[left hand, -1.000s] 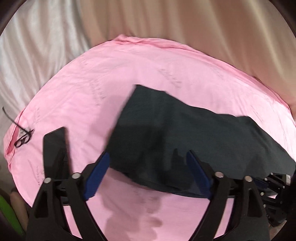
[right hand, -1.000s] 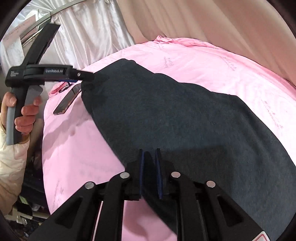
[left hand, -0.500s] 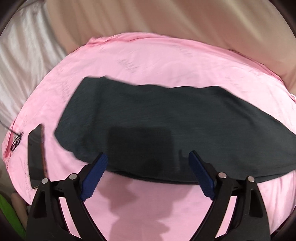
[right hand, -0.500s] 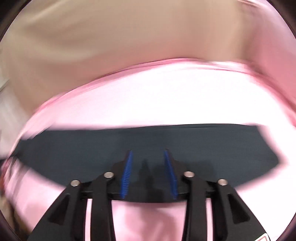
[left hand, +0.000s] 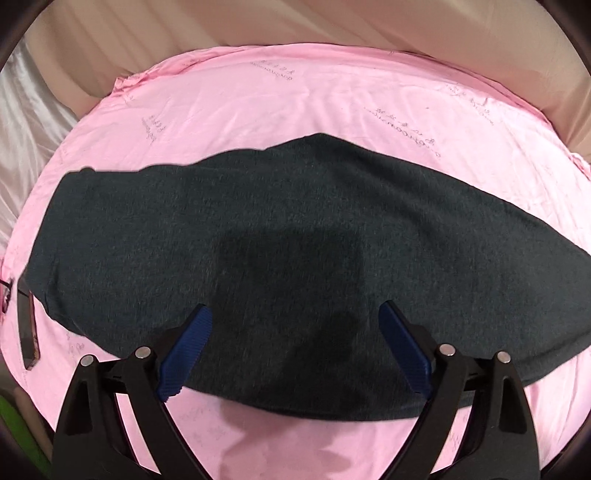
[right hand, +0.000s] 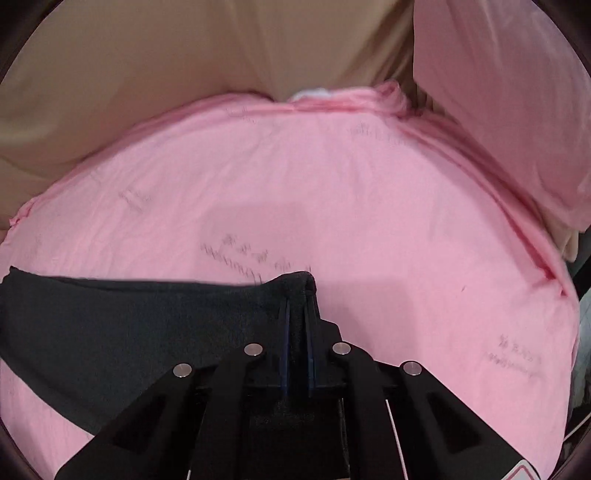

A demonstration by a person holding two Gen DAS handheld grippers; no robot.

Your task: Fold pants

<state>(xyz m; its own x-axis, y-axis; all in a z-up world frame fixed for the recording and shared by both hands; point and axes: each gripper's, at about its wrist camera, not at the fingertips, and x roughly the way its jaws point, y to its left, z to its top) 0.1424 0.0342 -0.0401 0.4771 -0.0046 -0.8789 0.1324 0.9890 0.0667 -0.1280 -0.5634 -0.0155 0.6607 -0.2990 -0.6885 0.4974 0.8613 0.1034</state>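
Pink bedsheet (left hand: 332, 122) covers the work surface in both wrist views, with beige curtain (left hand: 295, 22) behind it.

Nearest the left camera, the left gripper (left hand: 293, 334) hangs above the near hem of the pants (left hand: 295, 229). Its jaws stand wide apart, and the blue pads (left hand: 186, 356) hold nothing. The fabric lies directly ahead of and below the fingers, and its near edge passes under them.

The pants form one dark, flat band on the sheet. The long axis runs left to right across the left view, crosswise to the line of the fingers. A dark flat object (left hand: 27, 332), too distorted to identify, lies just beside the left end of the band, at the sheet's edge.

In the right view, the right gripper (right hand: 297, 332) has its jaws drawn narrow onto a bunched corner of the pants (right hand: 147, 325) at the right end of the band. The remaining fabric trails off to the left of these jaws. Bare sheet (right hand: 369, 221) lies beyond and to the right.

Judgement: the right end is secured, so the next fold depends on carrying it leftward along the long axis. The left gripper is the nearer one to the middle and the free left end, and is placed to pin or take either.
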